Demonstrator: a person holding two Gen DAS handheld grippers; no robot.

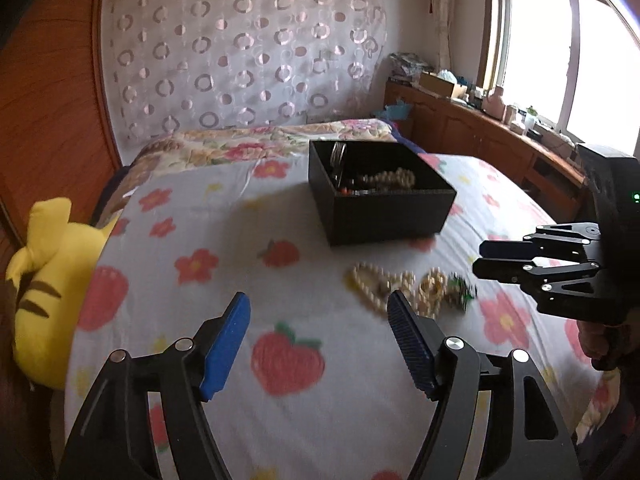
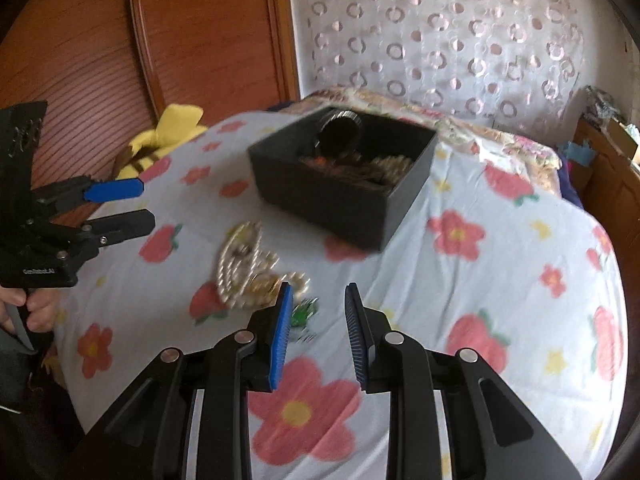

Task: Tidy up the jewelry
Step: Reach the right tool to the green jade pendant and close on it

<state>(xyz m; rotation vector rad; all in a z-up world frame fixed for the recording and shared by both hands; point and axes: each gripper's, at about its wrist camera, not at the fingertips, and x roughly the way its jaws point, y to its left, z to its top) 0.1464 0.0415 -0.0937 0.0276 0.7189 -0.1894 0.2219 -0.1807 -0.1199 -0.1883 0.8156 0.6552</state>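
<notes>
A black box (image 1: 384,208) stands on the flowered bedsheet with bead strands and a dark bangle inside; it also shows in the right wrist view (image 2: 340,200). In front of it lies a pile of pearl necklaces (image 1: 380,284) with a gold piece (image 1: 434,286) and a green piece (image 1: 462,292). The pile (image 2: 240,264) and green piece (image 2: 302,314) show in the right wrist view. My left gripper (image 1: 320,312) is open and empty, above the sheet left of the pile. My right gripper (image 2: 316,292) is open and empty, just right of the pile.
A yellow plush toy (image 1: 52,280) lies at the bed's left edge by a wooden wardrobe (image 2: 180,40). A patterned curtain (image 1: 248,52) hangs behind the bed. A wooden cabinet (image 1: 480,128) with clutter runs under the window at right.
</notes>
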